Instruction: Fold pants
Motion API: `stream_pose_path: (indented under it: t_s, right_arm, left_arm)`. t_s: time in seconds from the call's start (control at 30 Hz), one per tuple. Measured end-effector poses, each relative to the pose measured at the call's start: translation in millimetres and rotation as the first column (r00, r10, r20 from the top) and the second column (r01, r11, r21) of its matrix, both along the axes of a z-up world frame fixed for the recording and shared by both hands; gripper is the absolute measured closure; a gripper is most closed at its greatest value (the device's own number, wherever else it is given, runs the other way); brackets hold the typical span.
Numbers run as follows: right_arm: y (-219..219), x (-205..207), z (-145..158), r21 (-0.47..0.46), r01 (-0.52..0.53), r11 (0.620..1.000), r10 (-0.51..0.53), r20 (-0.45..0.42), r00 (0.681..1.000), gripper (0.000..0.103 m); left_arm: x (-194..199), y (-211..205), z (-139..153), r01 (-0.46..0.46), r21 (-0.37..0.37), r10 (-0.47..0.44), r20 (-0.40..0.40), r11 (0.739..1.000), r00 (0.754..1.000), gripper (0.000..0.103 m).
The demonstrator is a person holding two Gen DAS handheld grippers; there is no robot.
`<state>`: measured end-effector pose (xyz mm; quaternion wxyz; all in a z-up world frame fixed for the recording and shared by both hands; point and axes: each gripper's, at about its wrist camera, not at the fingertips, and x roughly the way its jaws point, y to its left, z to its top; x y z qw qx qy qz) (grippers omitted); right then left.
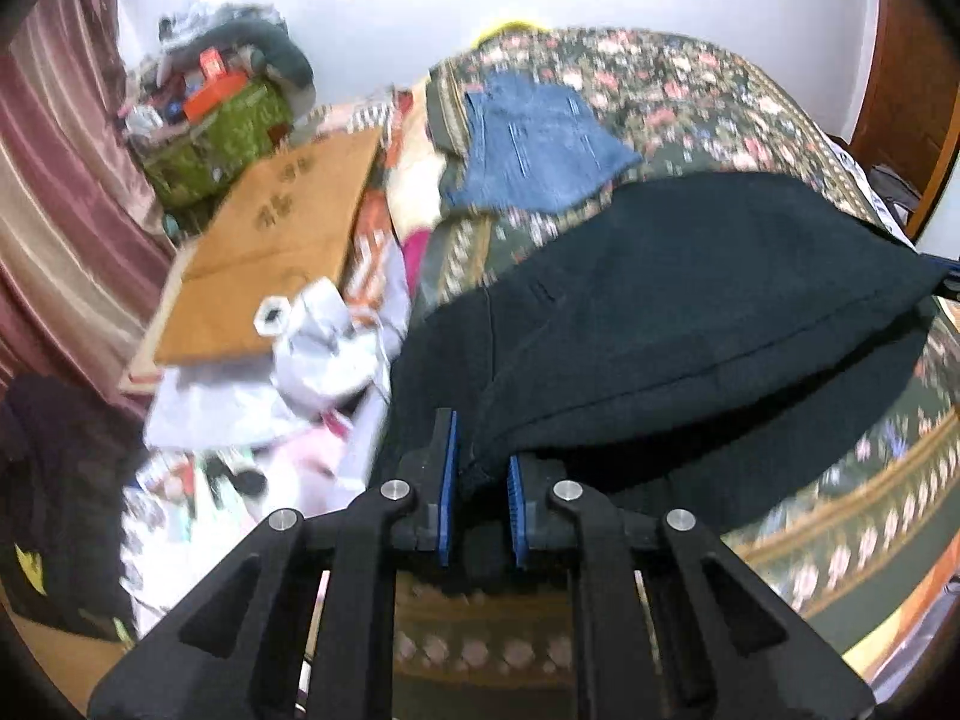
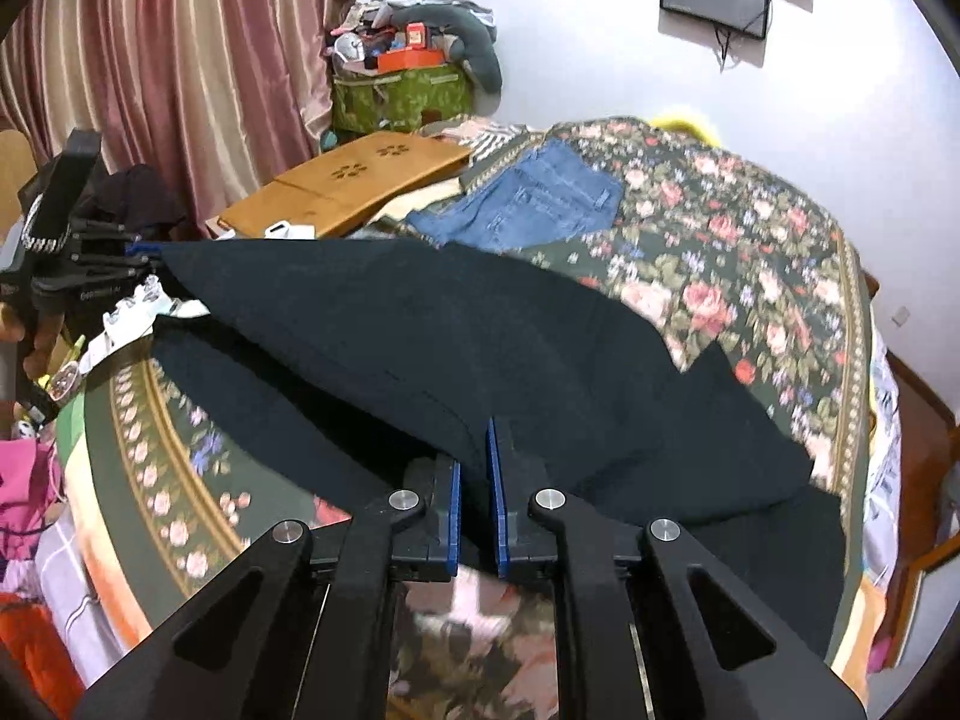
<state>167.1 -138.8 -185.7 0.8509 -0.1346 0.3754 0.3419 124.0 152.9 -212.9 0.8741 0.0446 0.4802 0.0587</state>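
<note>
Black pants point(image 1: 690, 300) hang lifted over the floral bedspread point(image 1: 690, 84), stretched between both grippers. My left gripper point(image 1: 480, 450) is shut on one corner of the pants' edge. My right gripper point(image 2: 474, 456) is shut on the other corner of the black pants point(image 2: 450, 330); the rest of the fabric drapes down onto the bedspread point(image 2: 750, 252). The left gripper also shows in the right wrist view point(image 2: 144, 252) at the far left, pinching the pants. The right gripper's blue tip shows at the right edge of the left wrist view point(image 1: 951, 276).
Folded blue jeans point(image 1: 540, 144) lie farther back on the bed, also in the right wrist view point(image 2: 534, 198). A wooden lap table point(image 2: 354, 186) and cluttered clothes sit left of the bed. A green bag point(image 2: 396, 96) stands by the curtain point(image 2: 180, 60). A wooden bed frame point(image 2: 924, 420) runs at right.
</note>
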Motion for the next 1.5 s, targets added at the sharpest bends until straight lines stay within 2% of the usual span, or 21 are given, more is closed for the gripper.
stream_pose_path:
  t_s: [0.13,0.27,0.37,0.43,0.57,0.63,0.73,0.77,1.0,1.27,1.5]
  right_arm:
    - [-3.5,0.7,-12.1,0.005,0.009,1.0,-0.008,-0.044,0.999,0.096]
    - [-5.9,-0.4,-18.8,0.006,0.015,1.0,-0.015,-0.076,0.997,0.092]
    - [-8.4,-4.9,-15.1,0.008,0.017,1.0,-0.016,-0.085,0.996,0.09]
    - [-12.7,-8.0,-9.2,0.024,0.011,1.0,-0.009,-0.097,0.995,0.084]
    - [-21.5,-15.5,6.5,0.051,0.016,0.999,-0.012,-0.071,0.997,0.08]
    - [-30.0,-14.9,18.0,0.085,0.026,0.996,-0.021,-0.058,0.998,0.079]
    - [-43.1,-6.8,30.9,0.14,0.074,0.987,-0.068,-0.044,0.997,0.066]
    - [-46.4,-4.0,33.7,0.151,0.089,0.985,-0.084,-0.041,0.996,0.062]
    - [-72.8,44.1,35.4,0.164,0.244,0.956,-0.24,-0.047,0.97,0.051]
    - [-88.0,118.9,3.8,0.103,0.331,0.938,-0.32,-0.107,0.941,0.051]
    - [-87.3,194.3,-42.9,0.011,0.353,0.936,-0.346,-0.172,0.922,0.051]
  left_arm:
    - [-7.9,-1.8,-22.3,-0.011,-0.044,0.009,-0.059,0.999,0.998,0.086]
    - [-13.6,0.0,-21.2,-0.048,-0.082,0.043,-0.067,0.995,0.997,0.083]
    - [-19.6,3.9,-10.9,-0.076,-0.114,0.069,-0.063,0.991,0.996,0.065]
    - [-24.1,5.6,-3.5,-0.085,-0.119,0.079,-0.054,0.989,0.995,0.047]
    - [-29.9,10.2,21.6,-0.091,-0.155,0.092,0.001,0.984,0.996,0.04]
    - [-29.8,13.7,33.1,-0.1,-0.172,0.106,0.028,0.98,0.994,0.032]
    - [-21.3,17.1,47.9,-0.109,-0.178,0.124,0.072,0.978,0.99,0.025]
    - [-14.2,16.7,52.9,-0.111,-0.167,0.127,0.09,0.98,0.988,0.024]
    - [42.9,12.1,60.8,-0.106,-0.159,0.126,0.124,0.982,0.984,0.019]
    - [125.7,-5.9,38.7,-0.085,-0.178,0.1,0.081,0.98,0.992,0.013]
    - [178.3,-24.1,11.7,-0.044,-0.162,0.048,0.016,0.986,0.999,0.013]
